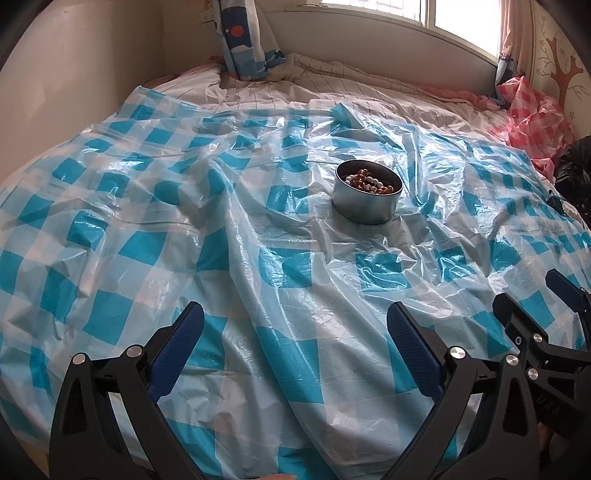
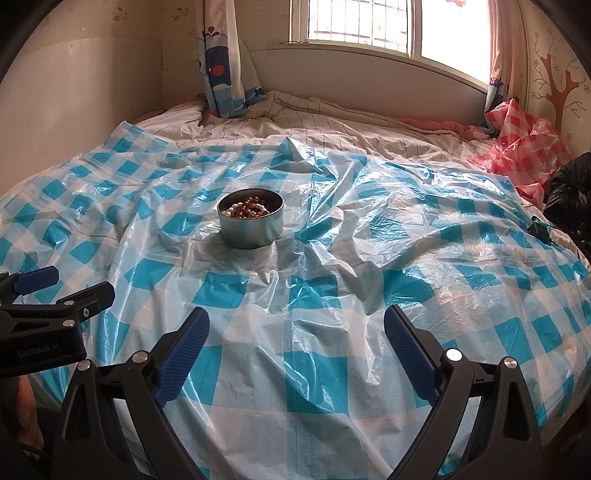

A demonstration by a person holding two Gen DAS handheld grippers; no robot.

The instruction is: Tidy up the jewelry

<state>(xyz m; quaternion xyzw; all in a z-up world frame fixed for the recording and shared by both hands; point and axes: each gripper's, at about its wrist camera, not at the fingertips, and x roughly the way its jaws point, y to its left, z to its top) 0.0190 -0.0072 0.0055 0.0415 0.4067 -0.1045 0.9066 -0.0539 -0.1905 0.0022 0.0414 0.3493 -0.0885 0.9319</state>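
A round metal tin (image 1: 366, 201) (image 2: 251, 227) stands on the blue-and-white checked plastic sheet (image 1: 184, 229) (image 2: 388, 258) that covers the bed. Amber and white bead jewelry (image 1: 367, 182) (image 2: 248, 209) lies heaped inside it. My left gripper (image 1: 295, 321) is open, low over the sheet, well short of the tin. My right gripper (image 2: 297, 325) is open too, with nothing between its fingers. In the left wrist view the right gripper (image 1: 535, 299) shows at the right edge. The left gripper (image 2: 66, 284) shows at the left edge of the right wrist view.
Striped bedding (image 2: 332, 122) lies behind the sheet, under a window (image 2: 354, 22). A blue patterned curtain (image 1: 243, 40) hangs at the back left. Crumpled red checked plastic (image 2: 521, 147) and a black bag (image 2: 569, 192) sit at the right. A small black object (image 2: 538, 227) lies near the right edge.
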